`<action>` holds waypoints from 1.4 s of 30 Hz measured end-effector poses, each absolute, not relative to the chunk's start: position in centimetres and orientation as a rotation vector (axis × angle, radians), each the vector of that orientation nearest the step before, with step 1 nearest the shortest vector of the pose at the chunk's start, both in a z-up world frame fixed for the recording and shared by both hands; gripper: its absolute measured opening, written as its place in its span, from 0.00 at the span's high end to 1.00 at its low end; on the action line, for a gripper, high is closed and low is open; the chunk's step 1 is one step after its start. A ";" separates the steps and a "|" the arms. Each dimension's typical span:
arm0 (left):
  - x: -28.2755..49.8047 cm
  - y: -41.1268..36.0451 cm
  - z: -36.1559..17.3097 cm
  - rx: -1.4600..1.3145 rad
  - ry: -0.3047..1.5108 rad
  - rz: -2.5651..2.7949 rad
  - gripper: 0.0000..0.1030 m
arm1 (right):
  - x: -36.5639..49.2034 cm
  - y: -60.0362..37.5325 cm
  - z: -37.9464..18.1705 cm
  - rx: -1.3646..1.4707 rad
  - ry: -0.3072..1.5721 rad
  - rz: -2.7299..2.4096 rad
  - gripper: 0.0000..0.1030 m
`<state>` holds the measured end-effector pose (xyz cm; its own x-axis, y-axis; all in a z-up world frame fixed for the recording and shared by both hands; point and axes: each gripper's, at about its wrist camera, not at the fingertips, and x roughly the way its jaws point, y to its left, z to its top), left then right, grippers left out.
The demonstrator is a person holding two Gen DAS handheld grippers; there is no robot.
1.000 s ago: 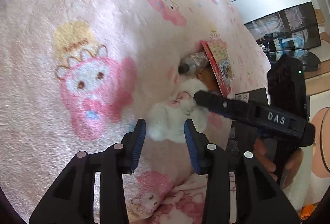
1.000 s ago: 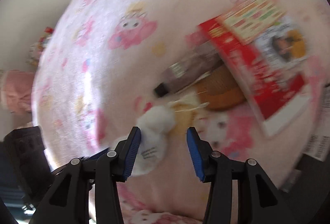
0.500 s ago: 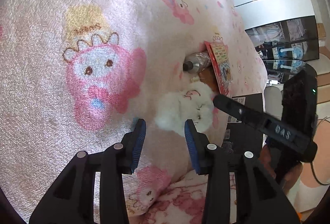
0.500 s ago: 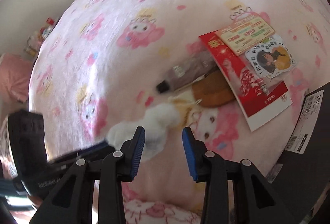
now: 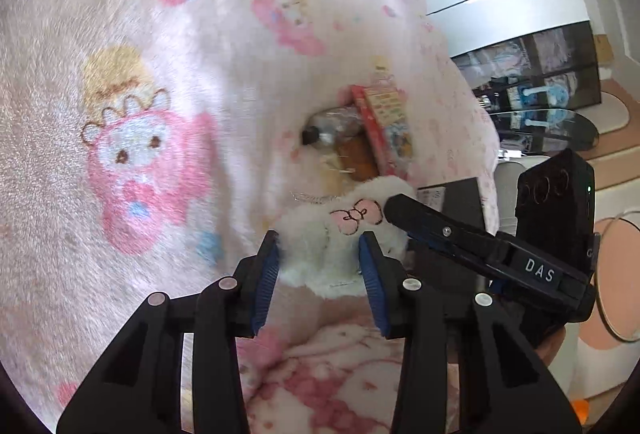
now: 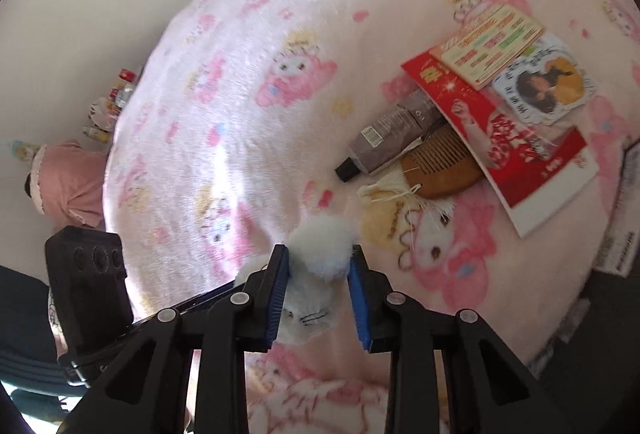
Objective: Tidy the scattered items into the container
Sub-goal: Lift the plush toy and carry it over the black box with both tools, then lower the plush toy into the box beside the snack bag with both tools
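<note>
Scene: While both grippers are converging on one white plush toy (image 5: 340,250), a pink cartoon-rabbit blanket (image 5: 140,114) on the bed is carrying the scattered items.
Left gripper (image 5: 318,276): Its jaws are standing part-open around the toy's fluffy body, the blue pads touching or nearly touching the fur; a firm squeeze cannot be told.
Right gripper (image 6: 318,288): It is straddling the toy's white pompom end at a narrow opening, pads apparently brushing the fluff, seemingly sharing the soft load from the other side.
Why held so: The toy is looking limp and bulky, so a two-ended hold is likely stopping it from sagging.
Other items: A grey tube (image 6: 394,134), a wooden comb (image 6: 438,168) with a cream tassel, a red booklet (image 6: 520,150), a leaflet (image 6: 490,44) and a portrait sticker (image 6: 546,86) are lying overlapped, well apart from the toy.
Container: A black box (image 5: 456,200) is showing at the bed's edge, probably the destination.
Writing: "DAS" is showing on the right gripper's body; a white label on the box is too blurred to read.
</note>
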<state>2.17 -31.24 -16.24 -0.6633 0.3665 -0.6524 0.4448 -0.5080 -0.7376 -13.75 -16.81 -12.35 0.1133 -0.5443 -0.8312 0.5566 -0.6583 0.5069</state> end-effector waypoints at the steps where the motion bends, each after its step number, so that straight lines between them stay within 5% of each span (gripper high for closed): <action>1: 2.4 -31.0 -15.4 1.253 1.533 -2.387 0.62 | -13.3 -16.1 -11.2 1.535 0.003 -1.692 0.75; 16: -0.9 -17.5 -6.1 1.337 1.475 -2.701 0.62 | -9.5 3.2 -2.4 1.374 -0.329 -1.968 0.75; 31: -11.4 -0.4 -7.1 1.773 1.120 -2.823 0.62 | -10.4 20.9 -6.1 1.463 -0.617 -2.190 0.74; 42: -11.6 2.3 -9.7 1.843 0.855 -2.827 0.62 | -10.7 21.7 -8.9 1.565 -0.548 -2.221 0.74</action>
